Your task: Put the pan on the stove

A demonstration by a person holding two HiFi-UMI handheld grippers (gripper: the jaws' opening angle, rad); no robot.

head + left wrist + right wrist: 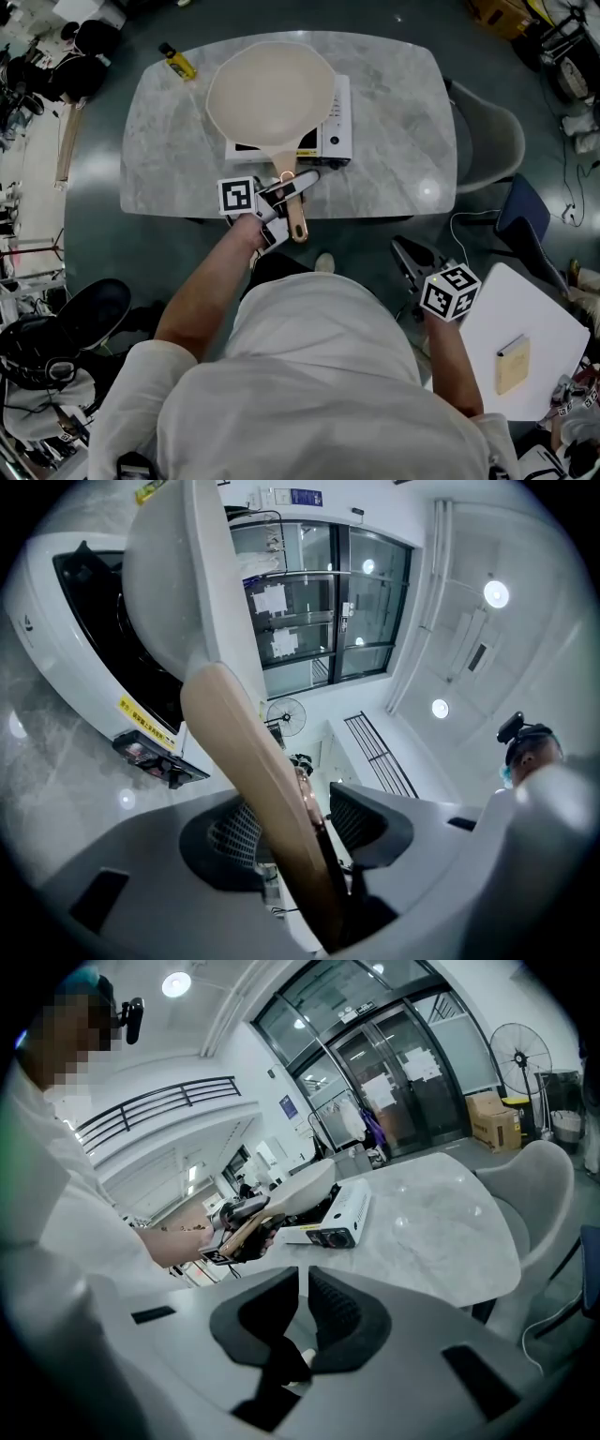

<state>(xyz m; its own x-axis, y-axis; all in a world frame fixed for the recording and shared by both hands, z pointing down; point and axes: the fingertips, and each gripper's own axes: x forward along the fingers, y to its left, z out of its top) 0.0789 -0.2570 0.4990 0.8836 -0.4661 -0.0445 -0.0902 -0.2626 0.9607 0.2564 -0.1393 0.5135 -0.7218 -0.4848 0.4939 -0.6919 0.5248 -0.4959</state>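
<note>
The cream pan (270, 92) sits on the white portable stove (339, 131) on the marble table (403, 141). Its tan handle (296, 214) reaches toward me over the table's near edge. My left gripper (292, 202) is at that handle. In the left gripper view the handle (253, 780) runs between the jaws, with a gap showing beside the right pad, so the left gripper (295, 822) is open around it. My right gripper (405, 255) hangs low at my right side, away from the table. In its own view the right gripper (302, 1288) is shut and holds nothing.
A yellow-and-black tool (176, 61) lies at the table's far left corner. A grey chair (492, 141) stands at the table's right end, a blue seat (530, 220) nearer me. A white board (553, 328) with a small book (514, 364) is at my right.
</note>
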